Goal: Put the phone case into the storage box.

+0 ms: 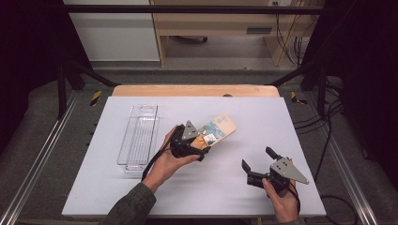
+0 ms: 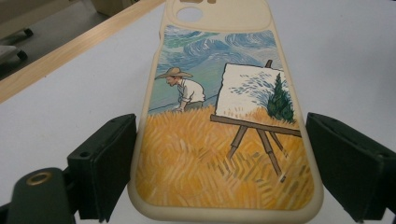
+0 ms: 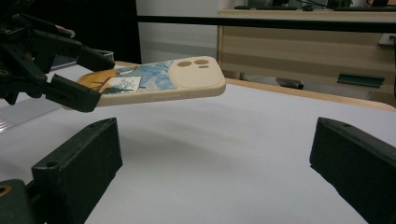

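We see the phone case (image 2: 224,126) clamped by its lower end between the left tongs (image 1: 199,143), painted side up, lifted clear of the white surface (image 1: 263,117) and pointing away toward the far edge. Our left hand (image 1: 169,161) reaches forward near a clear tray (image 1: 138,136). The right tongs (image 1: 257,165) stand apart and hold nothing, low over the surface, well apart from the case.
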A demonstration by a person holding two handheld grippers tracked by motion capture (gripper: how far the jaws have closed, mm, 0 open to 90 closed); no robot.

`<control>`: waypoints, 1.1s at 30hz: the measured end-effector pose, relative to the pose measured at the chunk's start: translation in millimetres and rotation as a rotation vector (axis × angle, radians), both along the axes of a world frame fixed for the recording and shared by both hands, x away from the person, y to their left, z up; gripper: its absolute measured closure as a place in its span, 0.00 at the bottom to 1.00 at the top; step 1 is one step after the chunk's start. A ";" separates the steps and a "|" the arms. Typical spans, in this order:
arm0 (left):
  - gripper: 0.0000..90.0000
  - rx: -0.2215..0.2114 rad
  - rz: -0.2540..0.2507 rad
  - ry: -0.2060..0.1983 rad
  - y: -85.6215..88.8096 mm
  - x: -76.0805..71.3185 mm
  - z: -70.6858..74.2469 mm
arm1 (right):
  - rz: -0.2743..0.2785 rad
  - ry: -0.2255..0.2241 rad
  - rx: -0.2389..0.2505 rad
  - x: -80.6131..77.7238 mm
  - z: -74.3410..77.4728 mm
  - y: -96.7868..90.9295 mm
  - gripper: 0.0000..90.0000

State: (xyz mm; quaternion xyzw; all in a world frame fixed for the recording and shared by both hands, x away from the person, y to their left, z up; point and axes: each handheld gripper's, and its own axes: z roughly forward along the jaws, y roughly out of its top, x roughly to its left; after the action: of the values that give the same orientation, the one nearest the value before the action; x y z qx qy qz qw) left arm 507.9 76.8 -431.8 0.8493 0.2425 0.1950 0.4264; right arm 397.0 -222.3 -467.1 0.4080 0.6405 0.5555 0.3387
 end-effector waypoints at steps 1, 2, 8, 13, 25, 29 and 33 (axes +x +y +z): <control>0.12 -0.006 0.001 -0.003 1.1 -2.0 0.1 | 0.003 -0.002 0.004 -0.3 0.6 0.1 0.03; 0.12 -0.013 0.001 -0.004 2.0 -3.7 0.1 | 0.004 0.002 0.011 -0.6 0.9 0.4 0.03; 0.12 -0.044 -0.005 -0.027 5.8 -15.0 1.5 | -0.004 0.010 0.018 -1.6 1.7 1.1 0.02; 0.12 -0.074 -0.013 -0.071 7.9 -27.0 1.5 | -0.034 0.049 0.060 -0.3 2.7 -0.6 0.02; 0.12 -0.129 -0.033 -0.141 10.2 -45.5 3.0 | 0.008 0.067 0.066 4.4 30.3 5.7 0.04; 0.12 -0.144 -0.030 -0.158 12.7 -50.5 4.9 | 0.023 0.077 0.054 7.7 41.3 9.1 0.04; 0.12 -0.155 -0.026 -0.167 13.9 -55.4 4.2 | 0.041 0.091 0.048 12.7 51.4 11.8 0.04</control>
State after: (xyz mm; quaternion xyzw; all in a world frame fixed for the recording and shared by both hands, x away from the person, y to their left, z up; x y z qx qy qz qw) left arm 452.5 90.7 -427.6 0.7977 0.2097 0.2400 0.5120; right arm 409.7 -210.5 -415.7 0.4274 0.6500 0.5585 0.2880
